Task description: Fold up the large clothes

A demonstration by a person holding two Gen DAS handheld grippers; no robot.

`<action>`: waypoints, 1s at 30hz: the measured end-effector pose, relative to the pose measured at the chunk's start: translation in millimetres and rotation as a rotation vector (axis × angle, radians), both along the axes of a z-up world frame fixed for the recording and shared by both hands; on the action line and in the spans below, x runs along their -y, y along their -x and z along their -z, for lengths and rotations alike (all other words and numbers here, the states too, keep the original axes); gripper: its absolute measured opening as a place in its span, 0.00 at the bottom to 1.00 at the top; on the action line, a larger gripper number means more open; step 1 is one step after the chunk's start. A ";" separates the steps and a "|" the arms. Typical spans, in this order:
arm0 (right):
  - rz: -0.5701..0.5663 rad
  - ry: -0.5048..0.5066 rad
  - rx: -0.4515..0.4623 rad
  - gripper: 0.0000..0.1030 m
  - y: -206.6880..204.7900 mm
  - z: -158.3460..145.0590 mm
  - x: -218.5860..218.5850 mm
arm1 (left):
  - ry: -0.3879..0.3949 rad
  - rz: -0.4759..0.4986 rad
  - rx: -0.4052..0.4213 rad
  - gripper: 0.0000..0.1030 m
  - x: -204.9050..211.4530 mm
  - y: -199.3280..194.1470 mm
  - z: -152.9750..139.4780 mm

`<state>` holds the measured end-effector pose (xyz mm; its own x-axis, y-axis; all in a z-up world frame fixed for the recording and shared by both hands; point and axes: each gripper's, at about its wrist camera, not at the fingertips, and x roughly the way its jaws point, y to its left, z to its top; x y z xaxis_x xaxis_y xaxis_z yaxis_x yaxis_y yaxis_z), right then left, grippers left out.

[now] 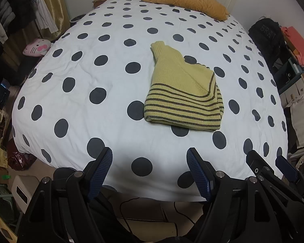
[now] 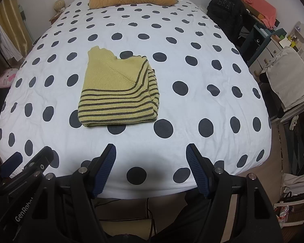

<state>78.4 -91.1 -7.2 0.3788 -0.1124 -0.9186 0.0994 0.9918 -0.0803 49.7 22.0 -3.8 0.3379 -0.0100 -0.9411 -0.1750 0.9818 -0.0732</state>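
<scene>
A yellow-green knit sweater with dark stripes (image 1: pixel 182 89) lies folded into a compact bundle on the white polka-dot bed cover (image 1: pixel 81 77). It also shows in the right wrist view (image 2: pixel 117 93). My left gripper (image 1: pixel 150 156) is open and empty, held back at the bed's near edge, well short of the sweater. My right gripper (image 2: pixel 151 151) is open and empty too, at the near edge, with the sweater ahead and to its left. The right gripper shows at the lower right of the left wrist view (image 1: pixel 271 162); the left gripper shows at the lower left of the right wrist view (image 2: pixel 30 158).
A mustard pillow (image 1: pixel 184 0) lies at the head of the bed. A pink and white plush (image 1: pixel 37 47) sits off the left side. A black backpack (image 2: pixel 226 10), shelves and a draped chair (image 2: pixel 287 77) stand on the right. Cables run on the floor below the grippers.
</scene>
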 end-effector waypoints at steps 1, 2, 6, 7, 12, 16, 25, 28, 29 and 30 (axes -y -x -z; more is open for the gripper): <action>0.000 0.000 0.000 0.70 0.1 -0.6 0.9 | 0.000 0.001 0.000 0.74 0.1 -0.1 0.3; 0.000 0.000 0.000 0.70 0.0 0.1 0.0 | 0.000 0.003 0.000 0.74 0.8 0.0 0.3; 0.000 0.000 0.000 0.70 -0.1 -0.1 0.8 | 0.002 0.002 -0.001 0.74 1.5 0.0 0.4; -0.001 0.000 0.000 0.70 -0.2 0.2 0.5 | 0.003 0.003 -0.003 0.74 1.4 -0.7 0.6; 0.000 0.002 0.000 0.70 0.4 0.3 0.1 | 0.005 0.007 -0.007 0.74 -0.2 -2.1 1.6; 0.002 0.001 -0.001 0.70 0.9 -0.4 0.6 | 0.008 0.011 -0.011 0.74 -1.2 -2.5 2.9; 0.002 0.003 0.000 0.70 0.6 0.6 -0.9 | 0.012 0.012 -0.014 0.74 -0.9 -3.5 4.4; 0.002 0.003 0.000 0.70 0.8 0.7 -1.2 | 0.015 0.015 -0.019 0.74 -2.0 -5.5 5.6; 0.003 0.004 -0.002 0.70 1.2 -0.2 0.0 | 0.016 0.015 -0.020 0.74 -2.4 -5.7 5.8; 0.003 0.003 -0.001 0.70 1.1 0.5 -1.3 | 0.016 0.017 -0.021 0.74 -2.9 -6.3 6.0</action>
<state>77.3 -89.9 -7.8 0.3779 -0.1159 -0.9186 0.1019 0.9913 -0.0831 56.0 24.9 -9.8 0.3180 -0.0309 -0.9476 -0.1604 0.9833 -0.0859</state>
